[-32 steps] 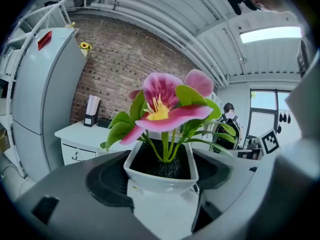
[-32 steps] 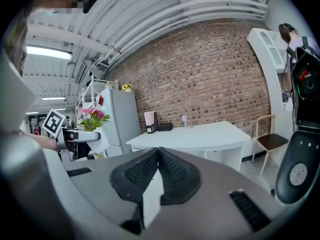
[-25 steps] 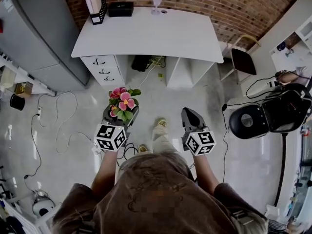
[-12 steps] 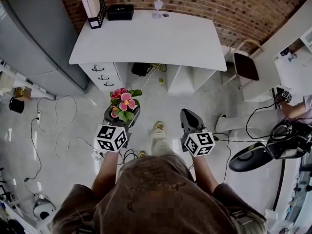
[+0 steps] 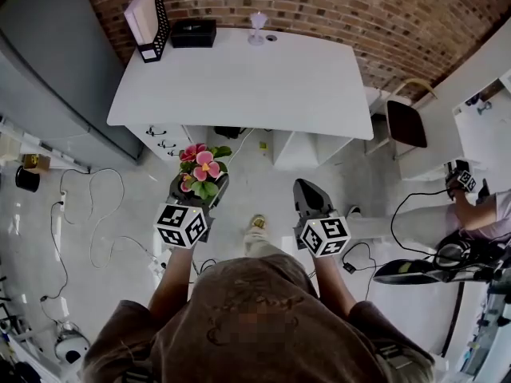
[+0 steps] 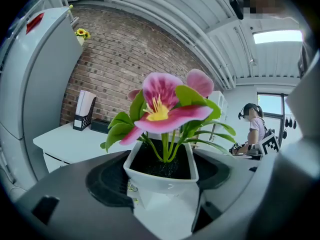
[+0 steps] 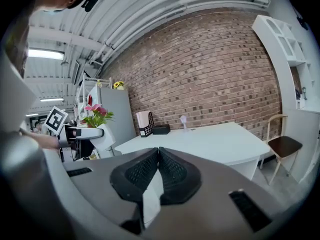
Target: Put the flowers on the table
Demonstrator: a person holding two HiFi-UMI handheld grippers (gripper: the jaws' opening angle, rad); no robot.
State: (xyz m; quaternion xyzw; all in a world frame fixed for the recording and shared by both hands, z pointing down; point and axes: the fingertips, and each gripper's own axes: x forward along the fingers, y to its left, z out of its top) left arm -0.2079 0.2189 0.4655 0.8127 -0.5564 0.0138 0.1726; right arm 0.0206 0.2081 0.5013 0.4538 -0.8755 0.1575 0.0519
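Observation:
A small white pot of pink flowers sits upright between the jaws of my left gripper, which is shut on the pot. From the right gripper view the flowers show at the left, held in the air. My right gripper is shut with nothing in it, its pads meeting. The white table stands ahead against the brick wall, beyond both grippers.
On the table's back edge stand a file holder, a black box and a small glass. A grey cabinet stands left, a chair right. Cables lie on the floor. A person is at the right.
I have stepped closer to the table, which now sits lower and larger in the head view. Both grippers keep their hold and pose. The black chair at the right has slid out.

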